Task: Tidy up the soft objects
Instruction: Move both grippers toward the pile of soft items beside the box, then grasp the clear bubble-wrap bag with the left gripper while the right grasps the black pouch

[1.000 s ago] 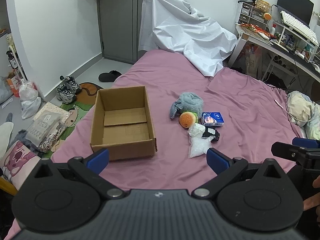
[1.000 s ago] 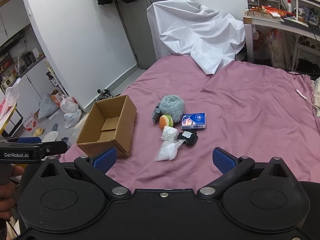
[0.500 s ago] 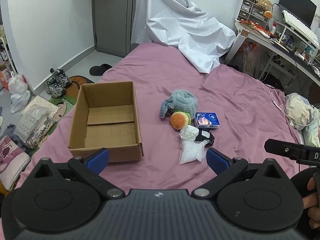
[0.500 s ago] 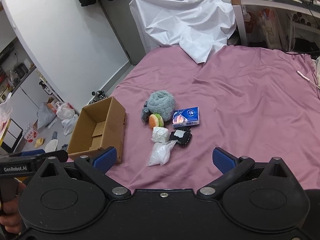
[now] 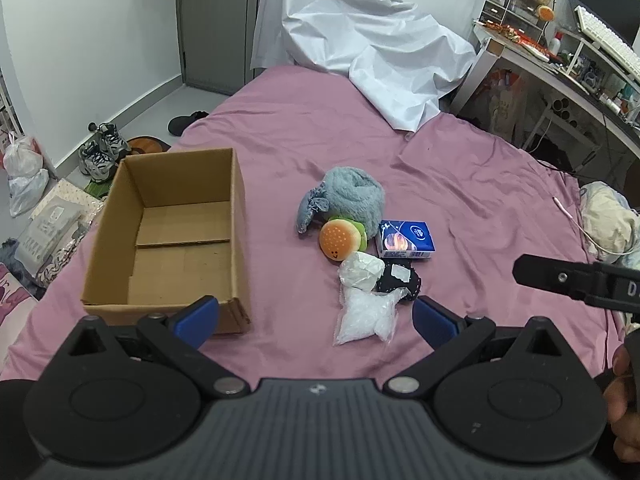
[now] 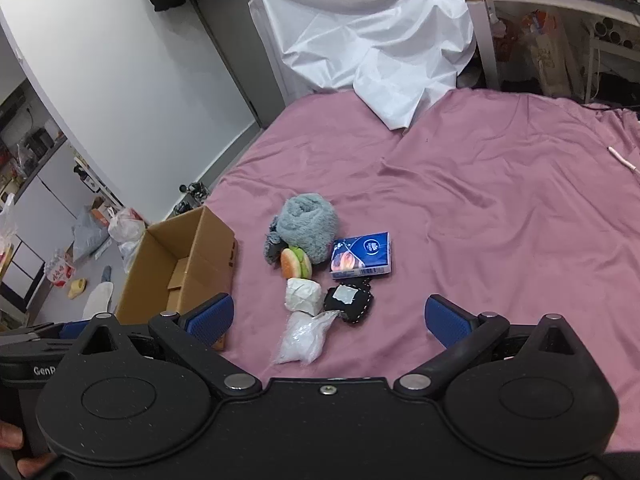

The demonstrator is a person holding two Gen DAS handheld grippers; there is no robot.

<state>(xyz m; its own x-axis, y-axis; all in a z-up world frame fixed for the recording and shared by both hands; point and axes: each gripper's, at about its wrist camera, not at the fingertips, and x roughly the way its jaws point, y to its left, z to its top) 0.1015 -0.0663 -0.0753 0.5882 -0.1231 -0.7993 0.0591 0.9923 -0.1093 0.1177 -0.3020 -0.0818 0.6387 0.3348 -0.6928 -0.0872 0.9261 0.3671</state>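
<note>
Both tongs hang over the near edge of the bed [image 5: 460,184], and both are spread wide with nothing between their blue pads: the left tongs [image 5: 316,316] and the right tongs [image 6: 329,316].

One cardboard box [image 5: 176,236] sits open on the left side of the pink sheet, its near corner just behind the left tongs' left finger.

Right of the box, with a strip of bare sheet between, lies one cluster of six items. At the far end is a grey plush [image 5: 352,196]. Touching its near side is a burger toy [image 5: 342,238]. Just right of that sits a blue tissue pack [image 5: 406,240]. Next comes a white wad [image 5: 362,270] pressed against a black pouch [image 5: 400,280]. Nearest the tongs lies a clear bag of white filling [image 5: 366,316].

The right wrist view shows the same six in a line: plush [image 6: 306,226], burger [image 6: 295,263], pack [image 6: 361,255], wad [image 6: 303,295], pouch [image 6: 349,303], bag [image 6: 302,338].

Wide bare sheet runs right of the cluster and beyond it, up to one white cloth [image 6: 372,36] draped at the far end. A desk [image 5: 560,64] stands off the bed's right side.
</note>
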